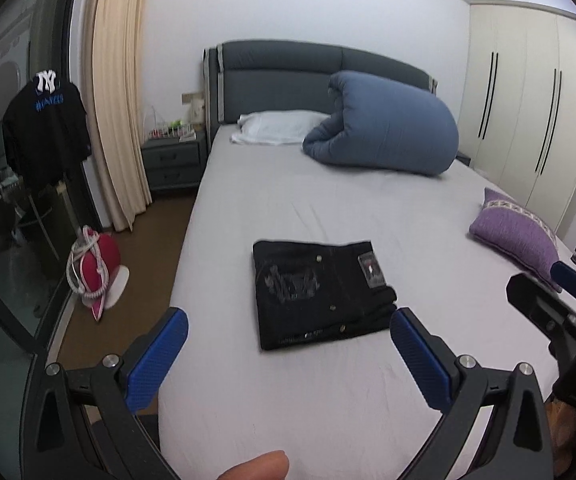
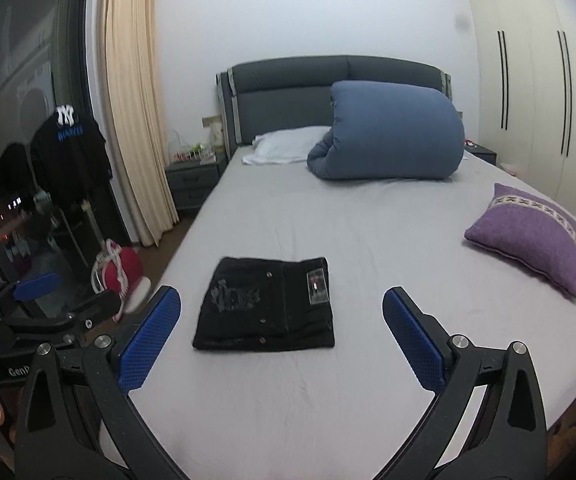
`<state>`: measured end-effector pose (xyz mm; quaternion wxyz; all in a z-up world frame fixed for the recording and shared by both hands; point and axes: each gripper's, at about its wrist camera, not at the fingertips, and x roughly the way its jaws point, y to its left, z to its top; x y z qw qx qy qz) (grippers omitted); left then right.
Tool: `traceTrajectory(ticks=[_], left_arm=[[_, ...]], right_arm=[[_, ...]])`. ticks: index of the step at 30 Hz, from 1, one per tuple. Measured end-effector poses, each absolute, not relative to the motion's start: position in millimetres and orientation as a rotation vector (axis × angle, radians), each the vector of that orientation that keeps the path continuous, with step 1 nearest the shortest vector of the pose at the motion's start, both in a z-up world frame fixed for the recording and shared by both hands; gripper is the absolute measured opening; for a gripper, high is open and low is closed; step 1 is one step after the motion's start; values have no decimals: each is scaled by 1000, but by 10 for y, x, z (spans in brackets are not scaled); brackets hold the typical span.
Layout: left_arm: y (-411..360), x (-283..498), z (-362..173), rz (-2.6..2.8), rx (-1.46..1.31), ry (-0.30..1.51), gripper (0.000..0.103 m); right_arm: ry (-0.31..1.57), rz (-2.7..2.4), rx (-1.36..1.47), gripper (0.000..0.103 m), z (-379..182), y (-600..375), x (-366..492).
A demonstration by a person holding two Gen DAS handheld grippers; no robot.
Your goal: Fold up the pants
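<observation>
One pair of black pants lies folded into a compact rectangle on the grey sheet of a bed, toward the foot end and a little left of the middle. A small label patch shows at the waistband on the right, metal studs dot the fabric, and a pale embroidered design covers a back pocket. Nothing touches the pants.

The left gripper hangs above the foot of the bed with its blue-padded jaws wide apart and empty; the folded pants appear between and beyond the two fingers. The right gripper hangs likewise over the foot end, its jaws spread wide and holding nothing, with the pants seen ahead between its fingers. Each gripper is visible at the edge of the other's view.

Further up the bed, a purple cushion with a patterned band rests near the right edge. At the head end a rolled blue duvet sits beside a white pillow, in front of a dark grey padded headboard. Left of the bed stands a grey nightstand, then a cream curtain, and a black T-shirt hanging by a dark window. A red and white bag lies on the brown floor. White wardrobe doors line the right wall.
</observation>
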<state>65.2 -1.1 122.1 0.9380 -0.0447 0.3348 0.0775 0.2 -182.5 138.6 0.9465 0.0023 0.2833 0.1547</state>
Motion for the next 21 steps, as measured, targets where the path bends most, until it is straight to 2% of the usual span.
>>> traceTrajectory(ticks=[7,21], left_arm=[[43,726,1033,179,-104,729,103],[103,806,908,194,-110,769,103]], right_arm=[[684,271,23,103,1083,-1789,381],[728,286,-14,103,839,-1689,548]])
